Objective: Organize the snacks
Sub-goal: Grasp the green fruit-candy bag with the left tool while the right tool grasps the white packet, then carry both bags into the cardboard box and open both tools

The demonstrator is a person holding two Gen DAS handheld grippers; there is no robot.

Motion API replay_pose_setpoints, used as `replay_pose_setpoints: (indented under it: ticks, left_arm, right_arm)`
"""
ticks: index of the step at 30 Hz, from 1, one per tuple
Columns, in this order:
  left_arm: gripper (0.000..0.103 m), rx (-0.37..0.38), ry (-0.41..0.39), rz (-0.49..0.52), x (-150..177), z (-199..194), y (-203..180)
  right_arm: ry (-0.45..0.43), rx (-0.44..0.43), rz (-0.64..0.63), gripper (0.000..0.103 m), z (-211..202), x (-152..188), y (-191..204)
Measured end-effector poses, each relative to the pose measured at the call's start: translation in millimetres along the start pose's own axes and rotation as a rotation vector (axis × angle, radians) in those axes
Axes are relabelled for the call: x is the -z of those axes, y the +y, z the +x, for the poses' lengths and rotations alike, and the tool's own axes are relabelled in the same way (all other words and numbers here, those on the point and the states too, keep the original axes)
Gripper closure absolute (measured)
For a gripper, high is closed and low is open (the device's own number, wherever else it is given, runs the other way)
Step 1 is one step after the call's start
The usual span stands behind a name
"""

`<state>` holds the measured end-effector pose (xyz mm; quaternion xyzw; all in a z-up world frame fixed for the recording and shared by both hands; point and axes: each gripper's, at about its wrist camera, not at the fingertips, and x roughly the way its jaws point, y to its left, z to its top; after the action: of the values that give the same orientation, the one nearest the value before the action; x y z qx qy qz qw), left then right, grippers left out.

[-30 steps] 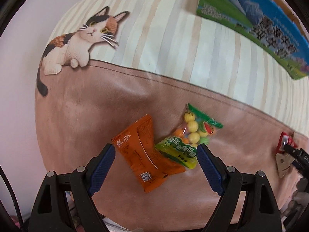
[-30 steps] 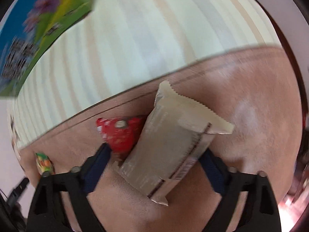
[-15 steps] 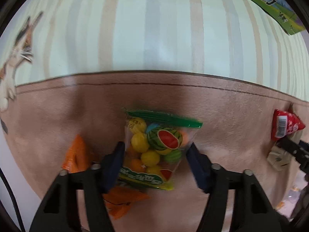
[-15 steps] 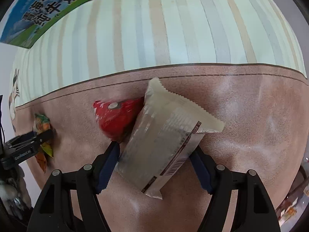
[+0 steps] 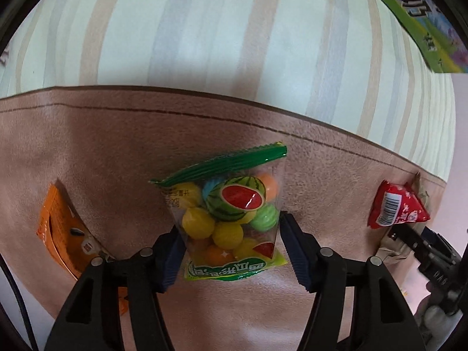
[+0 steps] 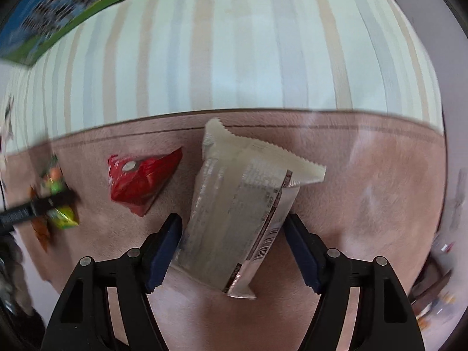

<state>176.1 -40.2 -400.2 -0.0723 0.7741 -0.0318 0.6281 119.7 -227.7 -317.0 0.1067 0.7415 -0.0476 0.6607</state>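
The fruit candy bag (image 5: 231, 219) is gripped by the left gripper (image 5: 231, 251); the orange packet (image 5: 63, 228) lies to its left. The beige wrapper (image 6: 242, 213) is clamped in the right gripper (image 6: 232, 245), the red packet (image 6: 140, 181) left, bare mat (image 6: 365, 204) right.

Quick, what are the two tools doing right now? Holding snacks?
Left tool: shut on the fruit candy bag.
Right tool: shut on the beige snack packet.

mat (image 5: 87, 152) | on it: orange packet (image 5: 58, 231), red packet (image 5: 395, 207)
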Motion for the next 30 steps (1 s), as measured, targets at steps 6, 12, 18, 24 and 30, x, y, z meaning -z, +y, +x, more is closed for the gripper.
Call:
replay_pose_setpoints:
  ticks: [6, 12, 18, 24, 30]
  left_arm:
    - [0.043, -0.007, -0.031, -0.021, -2, -4, -3]
    - [0.052, -0.038, -0.033, 0.022, 15, -20, -9]
    - [0.054, -0.011, -0.045, 0.061, 27, -33, -21]
    - [0.054, 0.060, -0.070, 0.125, 36, -67, -45]
    - [0.054, 0.142, -0.150, 0.193, 34, -127, -76]
  right_arm:
    - [-0.015, -0.012, 0.058, 0.028, 4, -4, -18]
    - [-0.066, 0.015, 0.036, 0.040, 11, 12, -23]
    - [-0.099, -0.018, 0.046, 0.042, -9, 25, -31]
    - [-0.146, -0.096, 0.075, 0.043, -39, 33, -38]
    - [-0.234, -0.203, 0.089, 0.043, -99, 28, -40]
